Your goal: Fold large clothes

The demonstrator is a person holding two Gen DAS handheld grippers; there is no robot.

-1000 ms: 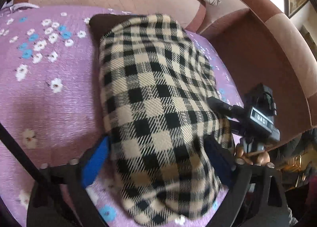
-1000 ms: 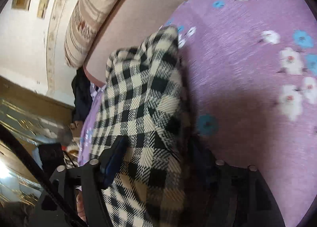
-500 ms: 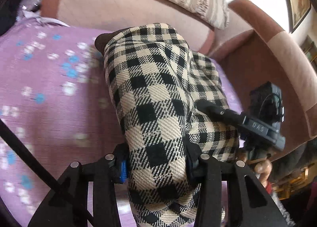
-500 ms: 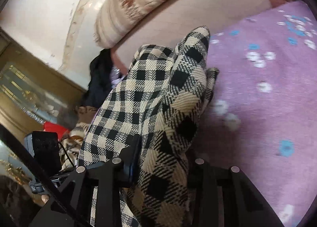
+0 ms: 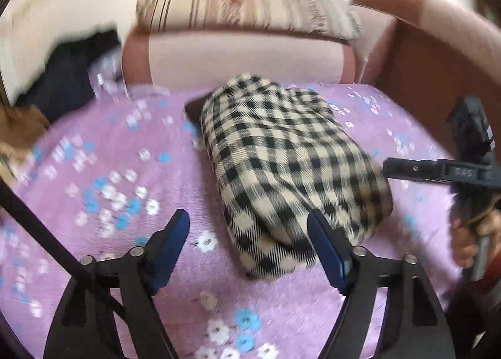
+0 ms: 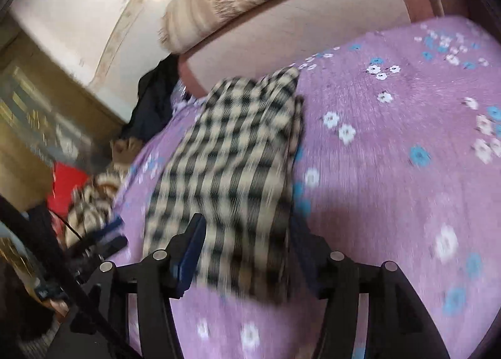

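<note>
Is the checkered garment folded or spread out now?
Folded: the checkered garment lies as a compact, layered bundle on the purple cover.

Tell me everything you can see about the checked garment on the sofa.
The checked garment is a thick, woven-looking cloth in cream and black squares, folded into a compact oblong bundle with rounded edges. A dark layer peeks out at its far end. It lies flat on the purple flowered sofa cover. Both tools, left and right, are open around its near edge, not clamping it.
</note>
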